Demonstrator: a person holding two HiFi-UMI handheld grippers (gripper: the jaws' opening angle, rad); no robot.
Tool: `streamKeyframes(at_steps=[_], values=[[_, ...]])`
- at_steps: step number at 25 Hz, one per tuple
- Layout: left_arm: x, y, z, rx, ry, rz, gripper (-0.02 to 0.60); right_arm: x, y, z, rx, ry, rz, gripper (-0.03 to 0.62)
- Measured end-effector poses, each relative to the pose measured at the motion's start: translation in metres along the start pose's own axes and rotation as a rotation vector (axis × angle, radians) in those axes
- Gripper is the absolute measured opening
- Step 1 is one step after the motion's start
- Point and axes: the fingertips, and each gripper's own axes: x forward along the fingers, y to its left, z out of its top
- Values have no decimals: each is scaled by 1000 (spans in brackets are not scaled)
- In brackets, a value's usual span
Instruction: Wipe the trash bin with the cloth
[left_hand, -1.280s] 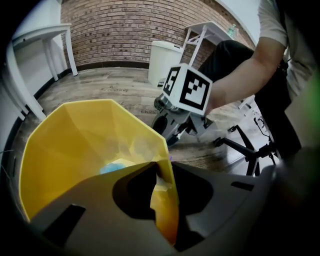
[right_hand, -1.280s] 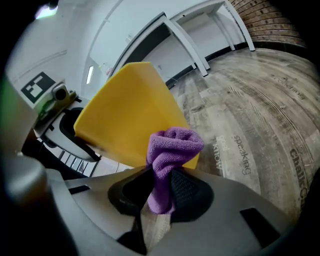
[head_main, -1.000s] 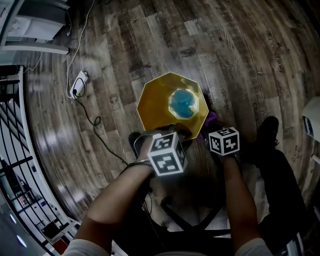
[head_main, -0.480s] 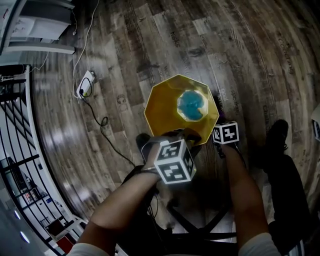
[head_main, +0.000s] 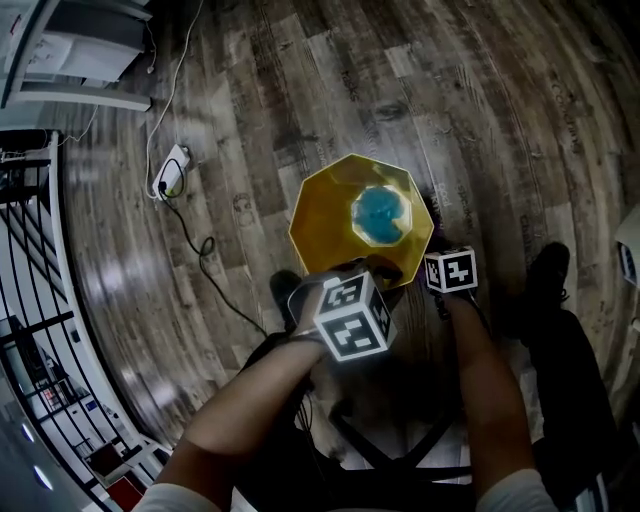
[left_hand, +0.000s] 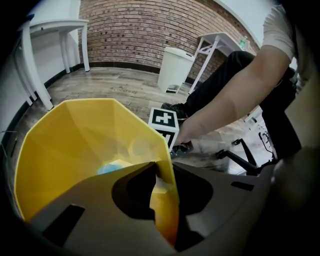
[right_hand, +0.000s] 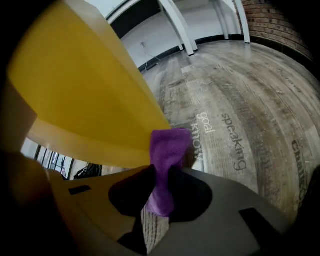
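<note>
- left gripper (left_hand: 162, 181) is closed down on the near rim of the yellow trash bin (left_hand: 75, 145), its wall pinched between the jaws
- the bin stands upright just ahead of both grippers, mouth up, long axis vertical
- right gripper (right_hand: 162, 189) clamps the purple cloth (right_hand: 168, 147), which runs forward from its jaws onto the bin's outer wall
- wiping seems barely begun; most surfaces remain

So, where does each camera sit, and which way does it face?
Head view: on the person's head, facing steeply down into the trash bin; both forearms show.
Left gripper view: on the left gripper, facing along its jaws, shut on the bin's rim; the right forearm shows.
Right gripper view: on the right gripper, facing along its jaws, shut on the cloth; no body shows.
Shared: all three show the bin.
</note>
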Motion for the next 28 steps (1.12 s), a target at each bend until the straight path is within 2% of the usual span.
streamKeyframes(at_steps=[7, 12, 13, 14, 17, 20, 23, 25, 28], values=[[2, 6, 9, -30, -10, 19, 57, -41, 1, -1, 26, -62, 13, 78], [-2, -1, 9, -32, -65, -15, 62, -72, 3, 3, 20, -110, 4, 74], [-5, -2, 9, -24, -70, -22, 87, -78, 4, 5, 21, -123, 4, 74], [-8, -3, 6, -8, -62, -27, 119, -85, 5, 6, 23, -135, 6, 74], [-17, -7, -7, 88, -6, -18, 161, -104, 11, 5, 26, -168, 14, 74], [-24, -13, -24, 211, 74, -13, 173, -120, 18, 1, 46, -198, 24, 74], [-28, -18, -42, 289, 149, -19, 175, -131, 27, -5, 96, -220, 44, 74], [-29, -17, -52, 308, 187, -15, 175, -136, 33, -8, 126, -230, 57, 74], [-25, -10, -57, 281, 196, 6, 175, -145, 39, -6, 158, -253, 68, 74]])
